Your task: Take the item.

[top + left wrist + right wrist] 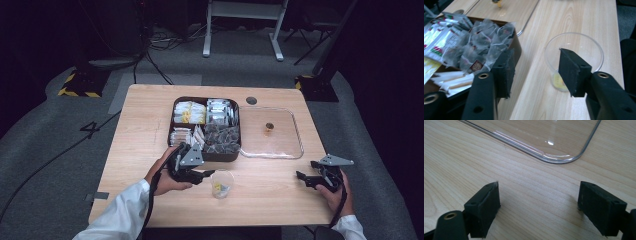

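I hold my left tool [204, 175] low over the wooden worktop [140, 130], its jaws spread wide and gripping nothing; in the left gripper view [535, 72] one jaw sits in front of the dark brown compartment tray [172, 131] and the other in front of the clear plastic cup [222, 183]. The cup [574, 60] stands upright on the worktop just beside that tool's tips, near the tray's front edge, with something small and yellow at its bottom. The tray holds white and yellow packets [189, 112] in its far compartments, pale stick sachets [451, 81] in a near one, and a heap of translucent pyramid tea bags [484, 47] in the compartment closest to the cup. To the tray's right lies a clear plastic lid [271, 133], flat on the worktop, touching or almost touching the tray, with a small brownish object [269, 129] on it that I cannot make out. My right tool [304, 178] is well apart from all this, near the worktop's right front edge; in the right gripper view [537, 206] its jaws are wide apart, empty, close above bare wood, with the lid's rounded corner [564, 157] just ahead.
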Motion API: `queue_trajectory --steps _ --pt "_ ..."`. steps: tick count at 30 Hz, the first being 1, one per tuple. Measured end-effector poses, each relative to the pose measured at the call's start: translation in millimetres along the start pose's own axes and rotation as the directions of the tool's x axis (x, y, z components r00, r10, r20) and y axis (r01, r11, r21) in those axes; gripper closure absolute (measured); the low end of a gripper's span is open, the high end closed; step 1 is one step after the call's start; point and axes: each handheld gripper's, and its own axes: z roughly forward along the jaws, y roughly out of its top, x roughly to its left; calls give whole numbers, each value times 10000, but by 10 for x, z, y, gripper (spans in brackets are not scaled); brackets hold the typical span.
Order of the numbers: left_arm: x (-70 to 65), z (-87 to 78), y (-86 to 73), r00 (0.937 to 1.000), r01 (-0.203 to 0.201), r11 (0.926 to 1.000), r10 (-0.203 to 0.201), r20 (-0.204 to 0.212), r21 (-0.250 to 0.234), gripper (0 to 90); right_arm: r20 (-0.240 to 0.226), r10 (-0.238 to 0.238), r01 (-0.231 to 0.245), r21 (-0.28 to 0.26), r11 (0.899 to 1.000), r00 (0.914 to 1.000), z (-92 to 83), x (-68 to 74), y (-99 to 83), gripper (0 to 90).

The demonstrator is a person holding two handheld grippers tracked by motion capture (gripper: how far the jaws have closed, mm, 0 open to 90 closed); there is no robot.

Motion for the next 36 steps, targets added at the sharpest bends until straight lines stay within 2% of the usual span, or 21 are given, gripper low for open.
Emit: queue_trajectory --steps 7,14,20,24,26,36 --pt "58 -88 -81 9980 219 9993 -200 -601 307 303 -3 2 -2 1 10000 10000 0 0 0 182" --pt "110 -121 -188 9949 286 9964 -207 -989 794 227 -3 4 -4 1 10000 10000 0 0 0 182" --pt "185 -167 -340 9917 625 9930 -504 -1187 1002 207 -3 -7 7 0 10000 10000 0 0 0 182" --pt "211 -197 -430 9889 780 9907 -627 -1344 1113 203 0 -8 8 -1 10000 10000 0 0 0 182" --pt "218 -209 -474 9870 762 9884 -561 -1509 1311 203 0 1 -1 0 10000 10000 0 0 0 182" --pt "268 -249 -715 9786 1187 9802 -885 -1858 1585 203 -8 7 -7 3 10000 10000 0 -1 0 182"
